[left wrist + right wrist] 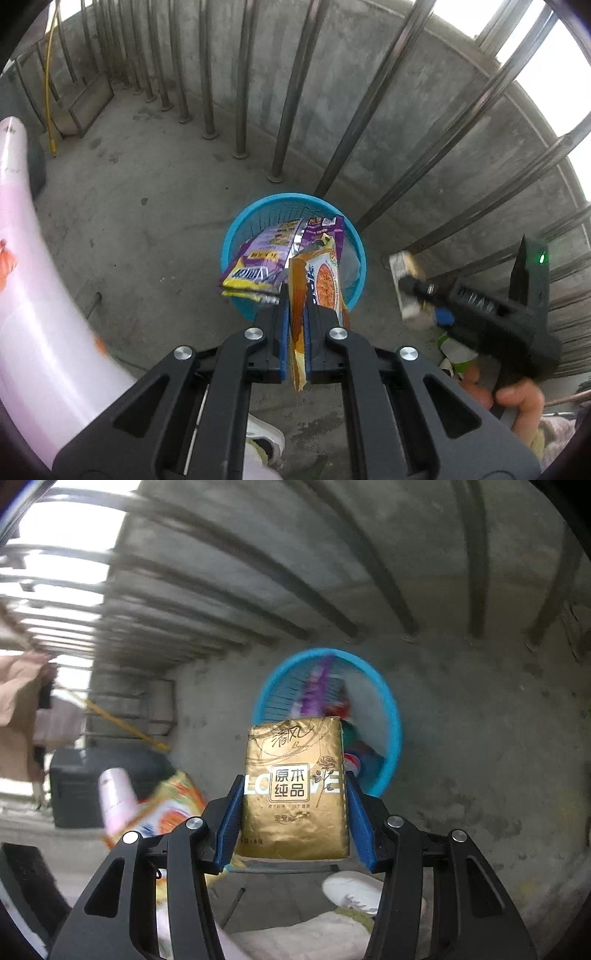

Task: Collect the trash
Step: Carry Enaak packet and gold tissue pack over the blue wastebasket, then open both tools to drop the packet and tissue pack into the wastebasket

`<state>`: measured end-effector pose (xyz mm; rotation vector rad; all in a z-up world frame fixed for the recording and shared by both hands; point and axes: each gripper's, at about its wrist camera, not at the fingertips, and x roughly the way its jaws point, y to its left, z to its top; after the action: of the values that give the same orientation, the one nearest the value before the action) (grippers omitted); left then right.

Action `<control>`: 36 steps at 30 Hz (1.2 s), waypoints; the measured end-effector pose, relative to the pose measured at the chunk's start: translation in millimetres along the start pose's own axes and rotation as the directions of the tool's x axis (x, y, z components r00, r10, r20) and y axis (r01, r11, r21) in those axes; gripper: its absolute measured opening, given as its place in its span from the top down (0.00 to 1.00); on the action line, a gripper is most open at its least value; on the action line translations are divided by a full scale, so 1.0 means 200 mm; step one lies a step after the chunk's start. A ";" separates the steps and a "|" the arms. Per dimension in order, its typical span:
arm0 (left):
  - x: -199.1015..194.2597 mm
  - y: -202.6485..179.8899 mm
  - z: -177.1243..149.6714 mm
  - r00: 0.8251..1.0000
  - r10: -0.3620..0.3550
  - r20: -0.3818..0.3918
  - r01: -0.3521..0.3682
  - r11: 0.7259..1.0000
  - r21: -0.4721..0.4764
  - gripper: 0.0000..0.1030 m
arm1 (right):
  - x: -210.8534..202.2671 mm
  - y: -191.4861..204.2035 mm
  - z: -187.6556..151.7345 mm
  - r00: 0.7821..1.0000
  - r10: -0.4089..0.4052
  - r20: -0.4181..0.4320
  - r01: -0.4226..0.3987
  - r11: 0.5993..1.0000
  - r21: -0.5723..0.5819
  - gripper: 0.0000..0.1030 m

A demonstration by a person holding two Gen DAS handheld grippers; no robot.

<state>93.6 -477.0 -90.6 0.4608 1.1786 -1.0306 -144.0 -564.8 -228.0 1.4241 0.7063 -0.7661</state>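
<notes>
The blue basket (236, 236) mouth is crowded with wrappers (258, 258); railing bars (295, 92) wall off 12 to 3 o'clock; bare floor (147, 184) lies open at 9 o'clock.

Orange noodle wrapper (314, 291), crumpled flat, hangs pinched upright just above the blue basket (236, 229). The basket stands on the concrete floor by the railing, purple and yellow snack bags (258, 258) poking out of it. A gold tissue pack (295, 794) is held upright, label facing out.
</notes>
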 end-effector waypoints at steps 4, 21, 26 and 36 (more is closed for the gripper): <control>0.11 -0.04 0.09 1.000 -0.018 -0.019 0.018 1.000 -0.006 0.96 | 0.13 -0.06 0.02 1.000 -0.007 -0.030 0.008 0.998 0.058 0.50; 0.17 0.07 0.20 0.998 -0.056 -0.002 0.056 0.989 -0.138 0.68 | 0.27 -0.08 0.03 0.996 0.087 -0.033 -0.085 0.995 0.051 0.30; 0.00 0.09 0.18 0.996 -0.076 0.051 0.083 0.986 -0.142 0.68 | 0.16 -0.02 0.04 0.994 0.110 0.026 -0.110 0.994 0.004 0.30; -0.63 0.29 -0.04 0.977 0.005 0.213 0.019 0.994 -0.109 0.59 | -0.09 0.36 -0.10 0.980 0.193 0.057 -0.172 0.950 -0.261 0.30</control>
<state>136.0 -390.3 10.1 0.2519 1.0394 -0.9893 -96.1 -543.2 -172.0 1.1978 0.5776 -0.5635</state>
